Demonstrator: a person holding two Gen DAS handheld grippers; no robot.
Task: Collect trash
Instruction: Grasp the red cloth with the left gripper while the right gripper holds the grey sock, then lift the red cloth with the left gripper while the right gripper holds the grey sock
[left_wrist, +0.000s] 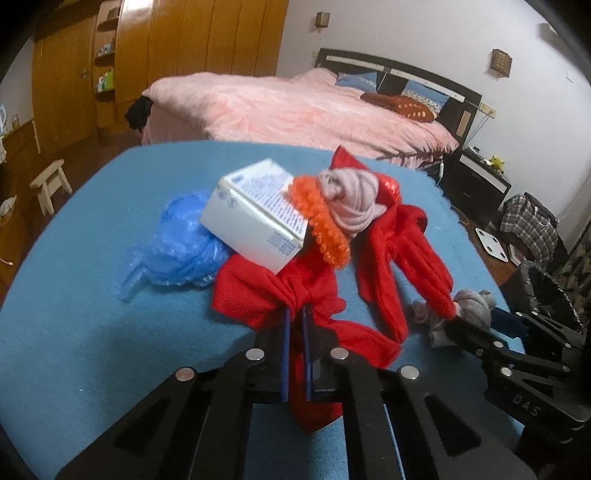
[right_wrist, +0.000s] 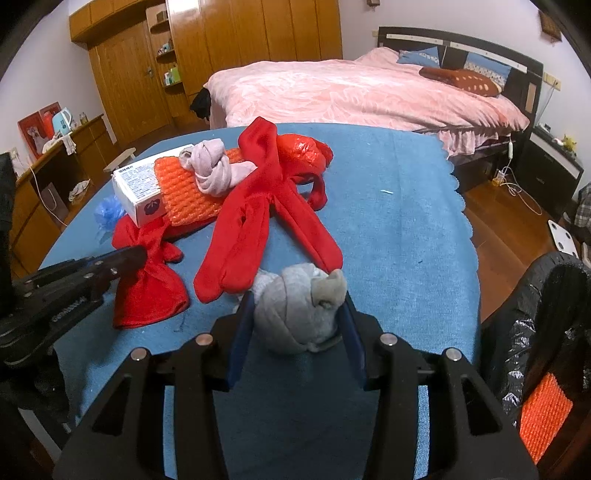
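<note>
- Left gripper (left_wrist: 296, 314) is clamped on the red cloth (left_wrist: 258, 291) lying on the worktop (left_wrist: 92, 325); lift slowly so the box (left_wrist: 255, 214) slides off.
- Right gripper (right_wrist: 295, 314) grips the grey sock ball (right_wrist: 299, 314); carry it to the bin (right_wrist: 546, 332) at right.

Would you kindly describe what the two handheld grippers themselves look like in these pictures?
Both the left gripper and the right gripper are matte black linkage frames with triangular cut-outs, round silver pivot pins and thin blue finger pads. Faint embossed lettering marks a side bar. No cables, sleeves or hands show.
</note>
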